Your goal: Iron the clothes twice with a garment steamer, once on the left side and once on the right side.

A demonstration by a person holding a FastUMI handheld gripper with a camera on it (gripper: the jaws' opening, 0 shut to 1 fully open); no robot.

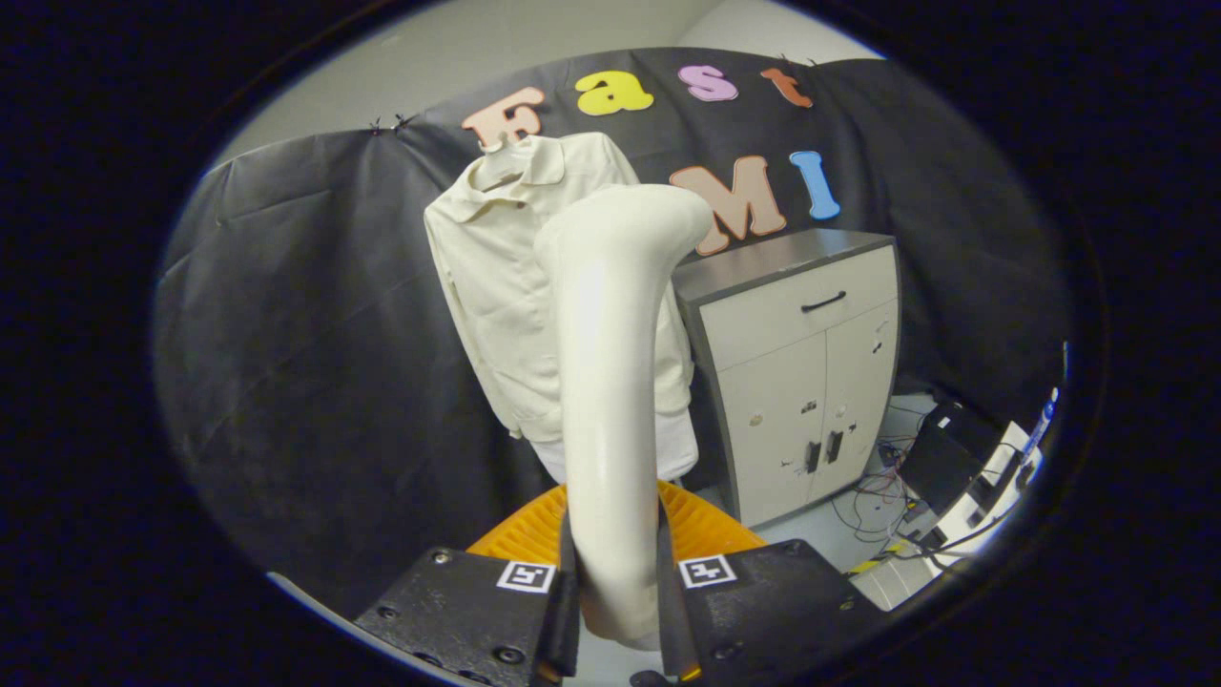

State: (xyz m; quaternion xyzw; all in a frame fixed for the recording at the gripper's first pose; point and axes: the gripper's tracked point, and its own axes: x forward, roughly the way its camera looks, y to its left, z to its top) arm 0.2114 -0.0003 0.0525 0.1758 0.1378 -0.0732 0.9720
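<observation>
An indoor recording booth set up like a lab test space rather than a lived-in home. A black cloth wall point(315, 315) is stretched across the back and pinned up with clips, with plain pale room wall point(534, 48) showing above it. A cream shirt point(496, 277) hangs in front of the cloth as a staged prop. Beside the shirt stands a grey-topped cabinet point(801, 372) with one drawer and two doors. On the pale floor point(811, 530) to the cabinet's right lie tangled cables point(882, 491) and dark electronic boxes point(940, 453), the kind of gear found around a data-collection rig.
</observation>
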